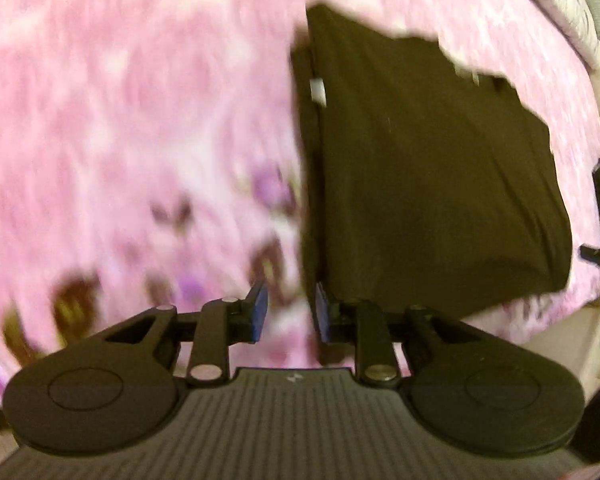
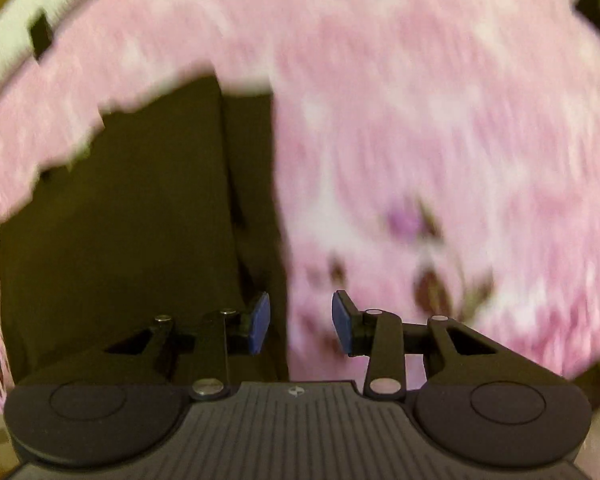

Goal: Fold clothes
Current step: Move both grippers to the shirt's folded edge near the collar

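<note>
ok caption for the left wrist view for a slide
Left tool open and empty above a folded dark garment on a pink floral bedspread.

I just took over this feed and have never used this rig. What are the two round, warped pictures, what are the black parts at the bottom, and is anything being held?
Each picture comes from a fisheye camera on a hand-held claw, looking forward along its two fingers; a person carries one in each hand. The black parts with blue pads are the claws themselves: the left claw in one view, the right claw in the other. Both point steeply down at a pink flowered bedcover. On it lies a dark garment, already folded into a rough rectangle with a small white tag near one edge. Both claws are open with nothing between the pads, so nothing is held. The blur comes from movement.
</note>
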A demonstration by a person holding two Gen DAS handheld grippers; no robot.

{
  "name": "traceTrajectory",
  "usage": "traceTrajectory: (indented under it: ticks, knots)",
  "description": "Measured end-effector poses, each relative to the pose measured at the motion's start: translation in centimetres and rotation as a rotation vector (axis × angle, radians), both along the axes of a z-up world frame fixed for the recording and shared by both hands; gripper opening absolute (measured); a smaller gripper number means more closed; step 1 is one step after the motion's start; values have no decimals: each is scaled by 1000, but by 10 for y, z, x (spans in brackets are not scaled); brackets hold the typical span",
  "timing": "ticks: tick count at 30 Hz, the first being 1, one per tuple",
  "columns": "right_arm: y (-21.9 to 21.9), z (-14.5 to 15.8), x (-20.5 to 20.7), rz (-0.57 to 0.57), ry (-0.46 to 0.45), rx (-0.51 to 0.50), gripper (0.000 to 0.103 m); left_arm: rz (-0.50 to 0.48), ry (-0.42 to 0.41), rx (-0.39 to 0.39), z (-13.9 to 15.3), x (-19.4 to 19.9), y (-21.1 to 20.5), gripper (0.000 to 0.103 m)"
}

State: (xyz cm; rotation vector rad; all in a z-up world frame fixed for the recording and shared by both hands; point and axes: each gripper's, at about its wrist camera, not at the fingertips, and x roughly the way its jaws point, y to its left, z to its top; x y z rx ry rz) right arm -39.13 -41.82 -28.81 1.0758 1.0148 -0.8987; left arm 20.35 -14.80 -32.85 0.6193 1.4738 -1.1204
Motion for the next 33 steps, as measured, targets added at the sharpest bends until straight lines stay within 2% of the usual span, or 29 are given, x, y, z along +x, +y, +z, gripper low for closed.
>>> traceTrajectory:
  ticks: [3, 7, 9, 10, 11, 14, 15, 16, 19, 21, 22, 24, 26, 28, 29, 31, 33]
  knots:
    - [-33, 3, 29, 28, -85, -63, 38, -31, -39, -69, -4, 4, -49, 34]
    - [-64, -9, 73, 154, -106, -162, 40, -100, -75, -140, -19, 13, -107, 43]
    - [-81, -20, 89, 221, -86, -199, 31, -124, -83, -158, -26, 12, -129, 43]
    - [-88, -26, 96, 246, -73, -206, 16, -132, -89, -165, -28, 12, -137, 43]
    - [-95, -32, 100, 270, -55, -209, 19, -141, -90, -167, -31, 14, -144, 43]
    - [-102, -40, 113, 344, -11, -255, 18, -141, -99, -163, -42, 14, -158, 51]
    - [-104, -42, 116, 356, -4, -262, 11, -132, -95, -161, -45, 16, -160, 52]
    - [-106, -43, 116, 361, 2, -269, 0, -123, -90, -159, -48, 18, -161, 52]
    - [-110, -47, 120, 381, -13, -267, 2, -100, -76, -151, -57, 22, -162, 52]
    - [-112, -51, 126, 396, -29, -254, 20, -86, -65, -146, -60, 26, -161, 54]
    - [-113, -53, 127, 398, -29, -250, 35, -79, -60, -142, -62, 27, -161, 54]
    - [-116, -57, 132, 394, -27, -256, 39, -68, -51, -137, -65, 29, -162, 54]
    - [-120, -61, 134, 389, -30, -244, 39, -68, -39, -140, -68, 30, -163, 49]
    - [-125, -64, 136, 384, -57, -221, 38, -83, -34, -157, -67, 30, -164, 28]
    - [-127, -65, 137, 384, -61, -215, 34, -96, -41, -166, -65, 28, -165, 24]
    - [-130, -66, 139, 382, -63, -206, 23, -121, -57, -186, -58, 24, -164, 8]
    - [-130, -61, 140, 375, -42, -212, 23, -137, -61, -216, -48, 22, -161, 5]
